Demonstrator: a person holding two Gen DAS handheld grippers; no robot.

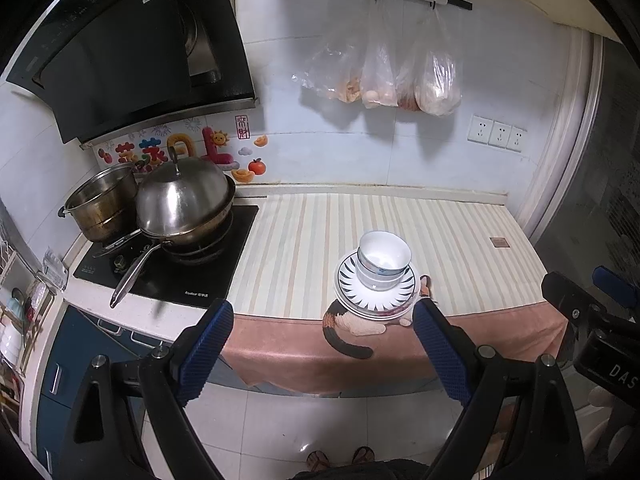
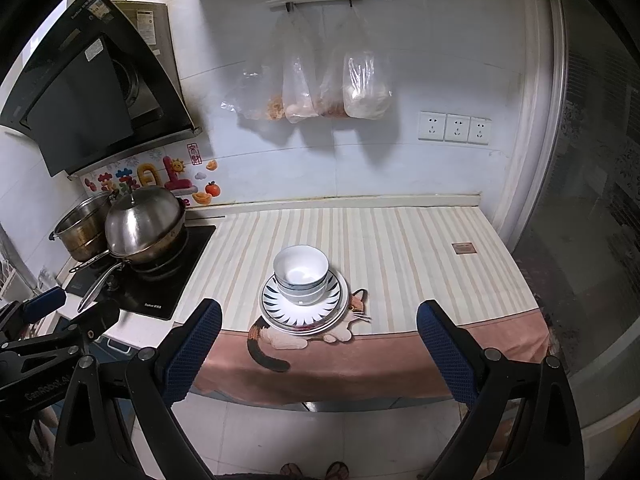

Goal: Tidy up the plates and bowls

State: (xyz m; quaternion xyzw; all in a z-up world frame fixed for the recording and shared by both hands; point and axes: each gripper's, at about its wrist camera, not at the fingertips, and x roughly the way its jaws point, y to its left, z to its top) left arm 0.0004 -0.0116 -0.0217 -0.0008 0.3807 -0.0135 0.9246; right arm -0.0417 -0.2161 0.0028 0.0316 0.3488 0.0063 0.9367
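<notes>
White bowls with blue trim are nested in a stack on stacked plates; the top plate has a black leaf-pattern rim. The pile stands near the front edge of the striped cloth-covered counter. My left gripper is open and empty, held in front of the counter edge, short of the pile. My right gripper is open and empty, also back from the counter edge. Each gripper shows at the side of the other's view: the right gripper and the left gripper.
A lidded steel wok and a steel pot sit on the black cooktop at the left. A range hood hangs above. Plastic bags hang on the wall. A glass door stands at right.
</notes>
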